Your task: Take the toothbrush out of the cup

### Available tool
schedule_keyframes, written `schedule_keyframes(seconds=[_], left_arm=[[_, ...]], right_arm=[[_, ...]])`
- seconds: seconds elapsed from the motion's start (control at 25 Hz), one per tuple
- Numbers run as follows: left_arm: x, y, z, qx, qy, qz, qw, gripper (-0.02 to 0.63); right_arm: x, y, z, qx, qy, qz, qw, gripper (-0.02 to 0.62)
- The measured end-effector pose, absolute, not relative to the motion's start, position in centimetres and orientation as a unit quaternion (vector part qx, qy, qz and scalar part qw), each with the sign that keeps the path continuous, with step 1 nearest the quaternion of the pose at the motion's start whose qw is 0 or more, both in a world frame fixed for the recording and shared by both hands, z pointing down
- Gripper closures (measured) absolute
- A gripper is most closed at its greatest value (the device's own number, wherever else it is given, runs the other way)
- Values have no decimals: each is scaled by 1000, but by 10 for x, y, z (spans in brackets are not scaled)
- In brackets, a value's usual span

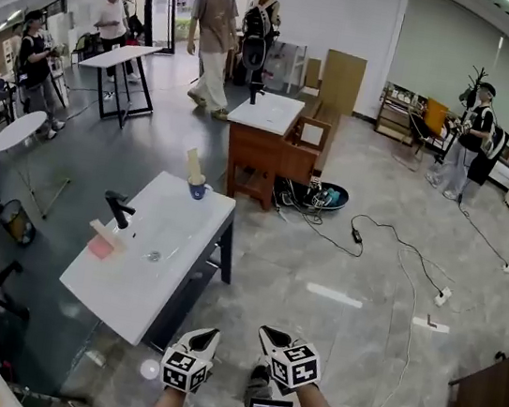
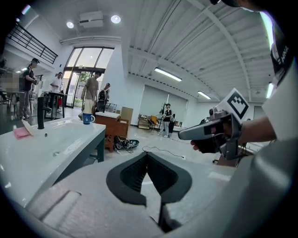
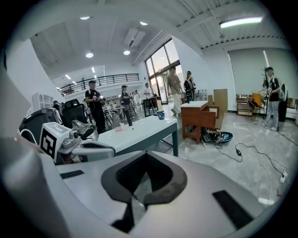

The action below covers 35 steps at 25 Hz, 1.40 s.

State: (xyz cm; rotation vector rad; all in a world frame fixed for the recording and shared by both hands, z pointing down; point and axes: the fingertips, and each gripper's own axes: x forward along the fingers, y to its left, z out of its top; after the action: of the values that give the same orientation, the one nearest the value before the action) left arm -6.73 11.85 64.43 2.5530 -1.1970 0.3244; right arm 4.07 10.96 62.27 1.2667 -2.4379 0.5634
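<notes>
The left gripper (image 1: 204,340) and right gripper (image 1: 272,339) are both sitting pinched shut and empty, far from the cup (image 1: 198,188) holding the toothbrush (image 1: 193,164) on the sink table (image 1: 133,289)'s far corner, so stepping close and opening one is probably coming first.

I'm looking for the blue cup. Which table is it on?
The white sink table, the only one with a black tap; the cup stands at its far end.
</notes>
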Motion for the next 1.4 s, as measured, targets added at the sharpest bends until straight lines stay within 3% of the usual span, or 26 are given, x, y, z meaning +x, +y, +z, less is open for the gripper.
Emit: schedule_keyframes(seconds=[0.84, 1.4], left_arm=[[-4, -127, 629, 860, -477, 102, 147, 597], [-27, -219, 650, 835, -515, 106, 161, 597]], right_arm=[[97, -143, 613, 387, -887, 190, 166, 588], [72, -240, 637, 343, -901, 194, 184, 588]])
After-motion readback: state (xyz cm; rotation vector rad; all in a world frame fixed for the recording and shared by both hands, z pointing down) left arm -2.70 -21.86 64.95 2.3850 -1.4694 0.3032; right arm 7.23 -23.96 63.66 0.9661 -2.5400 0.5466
